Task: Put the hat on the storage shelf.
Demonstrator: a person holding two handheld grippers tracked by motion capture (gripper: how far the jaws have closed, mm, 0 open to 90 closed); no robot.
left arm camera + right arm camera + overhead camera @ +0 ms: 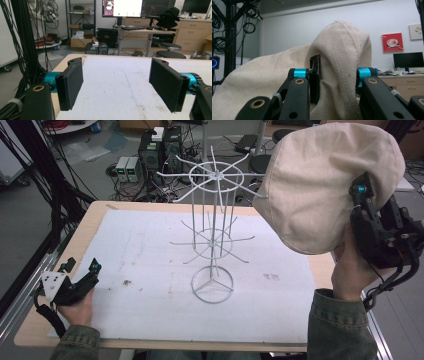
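Beige cloth hat (320, 185) is pinched between the closed jaws of the right gripper (337, 75), above the white wire stand (212, 227). Lower it slowly onto 1 hook. The left gripper (120, 82) rests wide open, empty.

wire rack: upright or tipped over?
Upright. The white wire rack stands on its round base ring on the white mat, pole vertical. The cream hat in the right tongs hangs beside its top.

Even, diffuse overhead room light; shadows on the white mat (150, 250) are faint. All three pictures are slightly soft and grainy. The monitor (122, 7) shows blown-out glare. Close cloth (262, 80) appears mildly blurred.
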